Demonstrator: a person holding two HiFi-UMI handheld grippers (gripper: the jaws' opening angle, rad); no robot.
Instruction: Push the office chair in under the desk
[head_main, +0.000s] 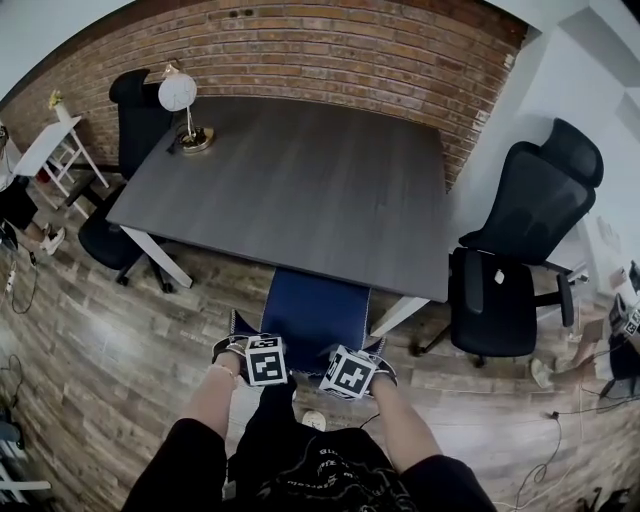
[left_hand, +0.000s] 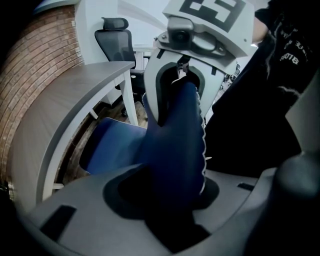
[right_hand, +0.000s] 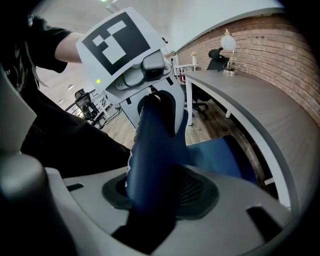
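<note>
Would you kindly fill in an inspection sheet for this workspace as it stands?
Surface: grey desk, nearly bare.
Job's things: blue chair, seat partly under the desk, backrest outside.
Clutter: lamp at the desk's far left corner.
Grippers: left gripper and right gripper each closed on the backrest's top edge.
Cables: loose cables on the floor, right and left.
Surroundings: brick wall, two black office chairs, white rack, wood floor.

Blue office chair (head_main: 312, 312); dark grey desk (head_main: 300, 180) — red-brown brick wall (head_main: 330, 50); brown plank-patterned floor (head_main: 120, 340).
</note>
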